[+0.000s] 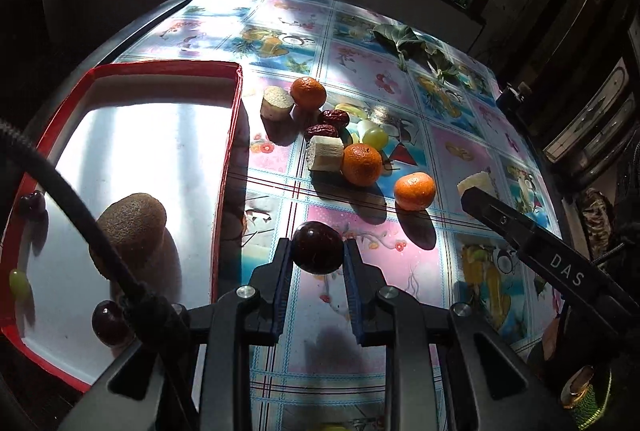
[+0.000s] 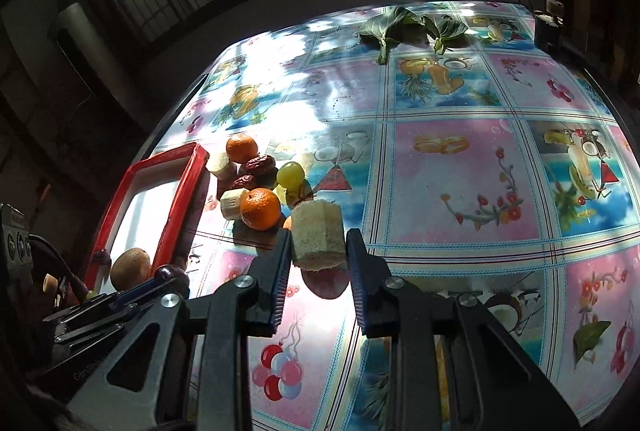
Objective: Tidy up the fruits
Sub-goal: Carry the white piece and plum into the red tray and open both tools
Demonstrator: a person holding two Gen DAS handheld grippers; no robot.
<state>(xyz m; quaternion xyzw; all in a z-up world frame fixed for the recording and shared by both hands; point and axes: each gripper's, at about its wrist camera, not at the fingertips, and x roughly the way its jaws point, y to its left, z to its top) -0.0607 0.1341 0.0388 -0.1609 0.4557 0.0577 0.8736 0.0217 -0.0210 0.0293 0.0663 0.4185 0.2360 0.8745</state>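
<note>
My left gripper [image 1: 318,251] is shut on a dark red grape [image 1: 317,248], held above the table just right of the red tray [image 1: 230,135]. The tray holds a kiwi [image 1: 134,227], two dark grapes [image 1: 110,323] and a green grape [image 1: 18,283]. My right gripper [image 2: 318,243] is shut on a pale banana chunk [image 2: 318,235] and holds it above the table. On the table lie tangerines [image 1: 362,164], [image 1: 414,191], [image 1: 307,93], red dates [image 1: 334,118], green grapes [image 1: 375,137] and banana chunks [image 1: 326,153], [image 1: 277,102].
A fruit-patterned cloth [image 2: 460,171] covers the table. Green leaves [image 2: 400,27] lie at the far edge, below a window wall. The right gripper's finger [image 1: 520,231] shows in the left wrist view. The red tray also shows in the right wrist view [image 2: 176,207].
</note>
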